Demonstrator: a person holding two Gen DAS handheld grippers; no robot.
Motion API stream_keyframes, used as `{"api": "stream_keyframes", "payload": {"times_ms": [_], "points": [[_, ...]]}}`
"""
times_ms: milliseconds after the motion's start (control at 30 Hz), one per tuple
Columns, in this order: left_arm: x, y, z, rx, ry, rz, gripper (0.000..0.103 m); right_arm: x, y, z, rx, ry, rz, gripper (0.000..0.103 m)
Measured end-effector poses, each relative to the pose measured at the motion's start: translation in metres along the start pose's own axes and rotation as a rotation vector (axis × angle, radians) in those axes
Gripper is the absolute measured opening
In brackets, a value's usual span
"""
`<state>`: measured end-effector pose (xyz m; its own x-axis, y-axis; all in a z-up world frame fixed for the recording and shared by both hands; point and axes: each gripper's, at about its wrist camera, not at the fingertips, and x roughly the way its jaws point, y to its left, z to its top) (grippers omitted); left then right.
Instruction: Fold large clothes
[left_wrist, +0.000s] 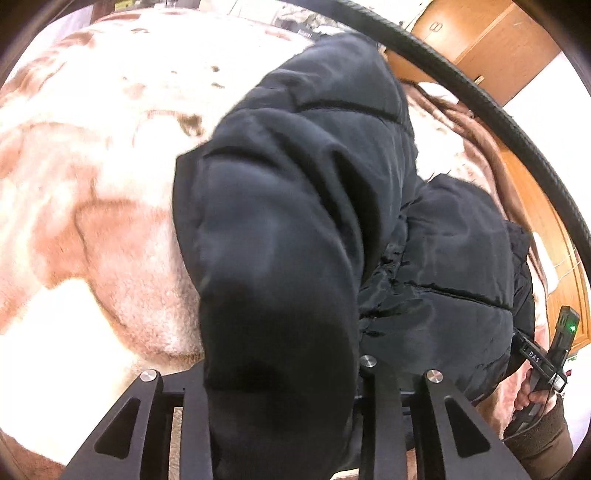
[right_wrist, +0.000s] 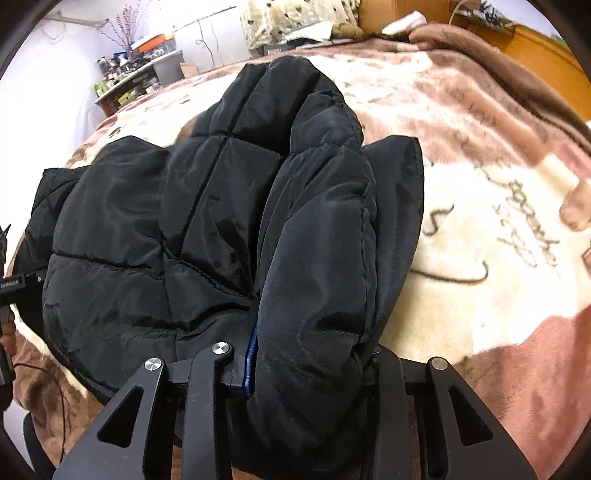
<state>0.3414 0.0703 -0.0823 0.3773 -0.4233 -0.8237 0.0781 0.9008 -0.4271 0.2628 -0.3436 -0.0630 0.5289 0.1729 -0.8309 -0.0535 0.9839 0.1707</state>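
Coat: our big black puffy coat (right_wrist: 207, 221) lies bunched up on the bed, on a fluffy brown and cream blanket (right_wrist: 480, 229).

Left gripper (left_wrist: 280, 373): its fingers are closed on a thick roll of the coat. The fat black bulge fills the space between them.

Right gripper (right_wrist: 303, 354): its fingers are squeezed on another fat fold of the coat, near us. A thin blue strip (right_wrist: 251, 365) shows at the left finger, pressed against the cloth.

Where the coat sits: most of it is piled to the left of the right gripper and reaches toward the far side of the bed. The blanket on the right is bare.

Step now: we think we are carrying one part of the coat over to lay it on the rest.

How to do it well: we should lift both sides at the same height, so the fold comes out straight. We should move slowly, because puffy cloth is slippery and springs back.

Watch out: the coat is thick, so it could slip out if we tug hard.

Next: lay it down flat, then let go.
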Motion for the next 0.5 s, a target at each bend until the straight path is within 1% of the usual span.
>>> {"api": "stream_keyframes", "payload": {"times_ms": [100, 267, 400, 467, 500], "points": [[-0.015, 0.001, 0.004, -0.017, -0.041, -0.043, 0.031, -0.013, 0.003, 0.001, -0.001, -0.035, 0.005, 0.031], [-0.037, -0.009, 0.002, 0.001, -0.094, -0.077, 0.03, -0.039, 0.011, 0.002, -0.009, -0.1, 0.024, 0.029], [-0.053, -0.001, 0.0, -0.007, -0.122, -0.096, 0.03, -0.053, 0.015, 0.001, -0.023, -0.135, 0.039, 0.029], [-0.06, 0.007, 0.002, -0.008, -0.141, -0.102, 0.03, -0.057, 0.018, 0.001, -0.027, -0.151, 0.049, 0.029], [-0.065, 0.016, -0.003, -0.012, -0.144, -0.104, 0.03, -0.059, 0.023, 0.003, -0.033, -0.159, 0.051, 0.029]]}}
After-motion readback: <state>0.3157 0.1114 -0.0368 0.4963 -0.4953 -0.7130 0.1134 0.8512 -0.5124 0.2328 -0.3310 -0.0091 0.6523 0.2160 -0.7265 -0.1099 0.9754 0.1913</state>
